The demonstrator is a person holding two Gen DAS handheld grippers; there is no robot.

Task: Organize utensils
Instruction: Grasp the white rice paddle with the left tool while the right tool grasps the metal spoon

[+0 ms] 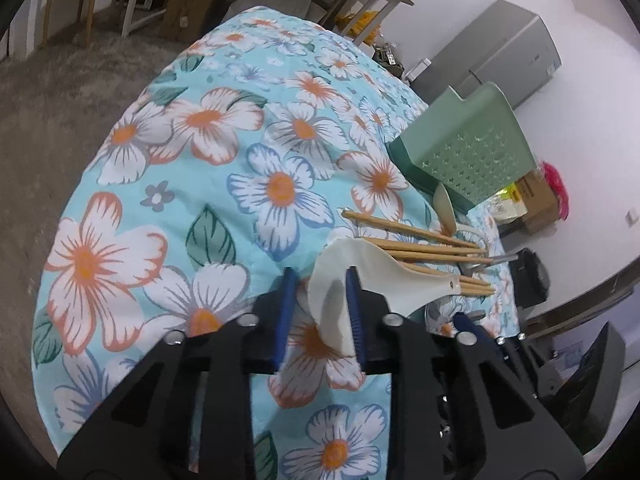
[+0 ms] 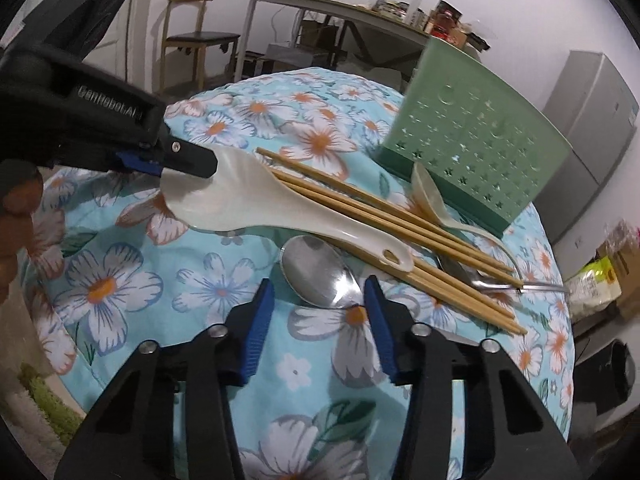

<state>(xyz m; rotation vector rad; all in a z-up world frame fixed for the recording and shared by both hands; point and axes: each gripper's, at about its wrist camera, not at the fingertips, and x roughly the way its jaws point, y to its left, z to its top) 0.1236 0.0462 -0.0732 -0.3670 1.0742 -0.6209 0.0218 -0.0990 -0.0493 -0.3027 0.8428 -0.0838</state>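
A white rice paddle point(image 2: 256, 204) lies across several wooden chopsticks point(image 2: 392, 232) on the flowered tablecloth. In the left wrist view the paddle's head point(image 1: 332, 276) sits between the jaws of my left gripper point(image 1: 320, 276). The right pad is against it, and cloth shows between it and the left pad. The right wrist view shows the left gripper point(image 2: 192, 162) at the paddle's head. My right gripper point(image 2: 318, 288) stands open, its tips on either side of a metal spoon's bowl point(image 2: 316, 272) without pressing it. A small cream spoon point(image 2: 428, 192) leans by the green perforated utensil holder point(image 2: 472, 140).
The round table point(image 1: 192, 184) drops off to a grey floor on the left. More metal handles point(image 2: 520, 288) lie under the chopstick tips near the right edge. A grey cabinet point(image 2: 592, 112), a chair point(image 2: 192, 40) and a long desk point(image 2: 340, 8) stand beyond. A hand point(image 2: 16, 208) holds the left gripper.
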